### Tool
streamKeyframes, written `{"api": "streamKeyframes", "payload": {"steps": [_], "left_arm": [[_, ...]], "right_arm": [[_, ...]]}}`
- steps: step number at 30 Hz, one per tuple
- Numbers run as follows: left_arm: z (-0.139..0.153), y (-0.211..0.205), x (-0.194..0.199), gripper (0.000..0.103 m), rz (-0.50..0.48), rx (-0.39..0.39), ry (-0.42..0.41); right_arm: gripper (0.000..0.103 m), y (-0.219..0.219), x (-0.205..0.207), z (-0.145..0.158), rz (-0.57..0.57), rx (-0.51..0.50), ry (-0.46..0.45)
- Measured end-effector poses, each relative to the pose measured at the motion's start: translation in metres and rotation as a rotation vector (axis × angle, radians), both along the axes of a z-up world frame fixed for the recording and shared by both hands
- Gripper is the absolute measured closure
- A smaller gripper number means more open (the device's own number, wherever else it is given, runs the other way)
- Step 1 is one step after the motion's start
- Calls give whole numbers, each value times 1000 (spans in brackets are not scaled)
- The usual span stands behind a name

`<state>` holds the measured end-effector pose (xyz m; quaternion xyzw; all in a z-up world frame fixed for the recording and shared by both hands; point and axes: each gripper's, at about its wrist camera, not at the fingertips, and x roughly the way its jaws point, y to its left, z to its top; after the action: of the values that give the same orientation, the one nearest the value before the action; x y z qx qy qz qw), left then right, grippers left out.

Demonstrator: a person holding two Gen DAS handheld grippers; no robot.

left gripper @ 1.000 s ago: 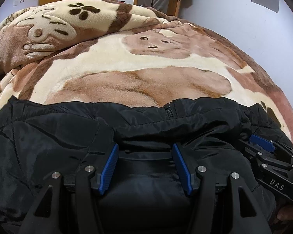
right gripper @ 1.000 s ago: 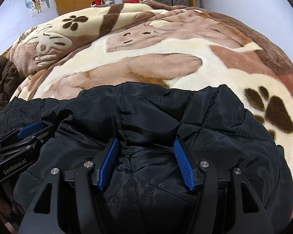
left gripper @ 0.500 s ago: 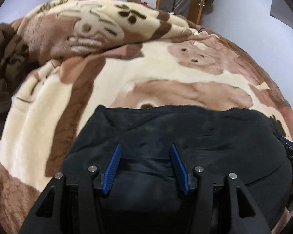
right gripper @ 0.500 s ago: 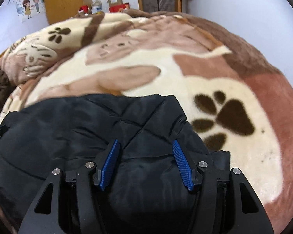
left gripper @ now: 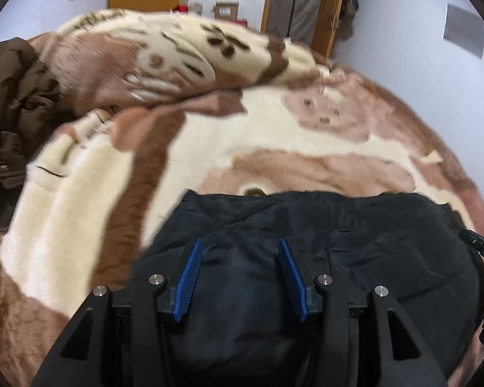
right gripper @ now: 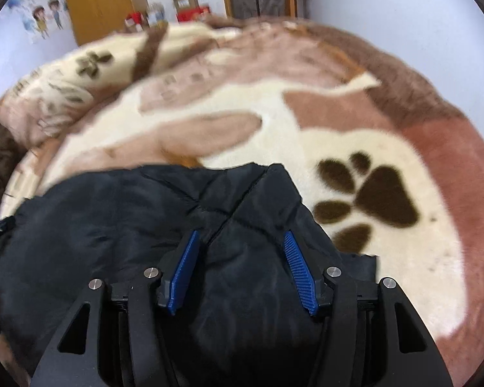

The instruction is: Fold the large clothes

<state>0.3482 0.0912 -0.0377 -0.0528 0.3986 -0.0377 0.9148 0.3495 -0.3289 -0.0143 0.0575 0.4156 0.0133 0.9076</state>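
Observation:
A black quilted jacket [left gripper: 355, 251] lies bunched in a folded bundle on the bed, also in the right wrist view [right gripper: 119, 225]. My left gripper [left gripper: 240, 248] hangs over the bundle's left part, jaws apart, with fabric between the blue pads [left gripper: 188, 277]. My right gripper [right gripper: 240, 240] hangs over the bundle's right part, jaws apart, with fabric between its blue pads [right gripper: 298, 271]. Whether the pads touch the cloth I cannot tell. The right gripper's edge shows at far right in the left wrist view [left gripper: 482, 246].
A cream and brown plush blanket [left gripper: 209, 148] with bear and paw prints [right gripper: 368, 196] covers the bed. A dark brown garment [left gripper: 13, 106] lies heaped at the bed's left side. Wooden wardrobe and boxes stand at the far wall.
Both grippers have pulled back and apart: the left to the bundle's left side, the right to its right side. The jacket now looks smaller and more compact. Jaws stay apart.

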Motion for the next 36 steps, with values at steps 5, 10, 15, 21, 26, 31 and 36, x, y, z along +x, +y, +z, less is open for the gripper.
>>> {"api": "streamKeyframes", "payload": {"steps": [5,10,15,21,26,31,36], "left_arm": [[-15,28,-24,51,21,-17,14],[-35,25,-15,51,21,-42,4],[-46,25,-6,50,18,-51,13],[-14,32,-26,51,19,-65,-7],[4,51,-74,51,28,-89,-60],[-36,58,-76,51,59,-137,59],[-43,46,-72,51,66,-115,59]], "right_arm": [[47,-14,-32,-10,-15,-5,24],[51,-15,-23,-39,-34,-59,49],[51,-22,-15,-44,-60,-58,71],[51,-19,-39,-2,-61,-48,28],[51,-2,-81,26,15,-29,-51],[51,-1,-79,-23,-6,-59,86],[51,2,-75,-33,-1,-109,89]]}}
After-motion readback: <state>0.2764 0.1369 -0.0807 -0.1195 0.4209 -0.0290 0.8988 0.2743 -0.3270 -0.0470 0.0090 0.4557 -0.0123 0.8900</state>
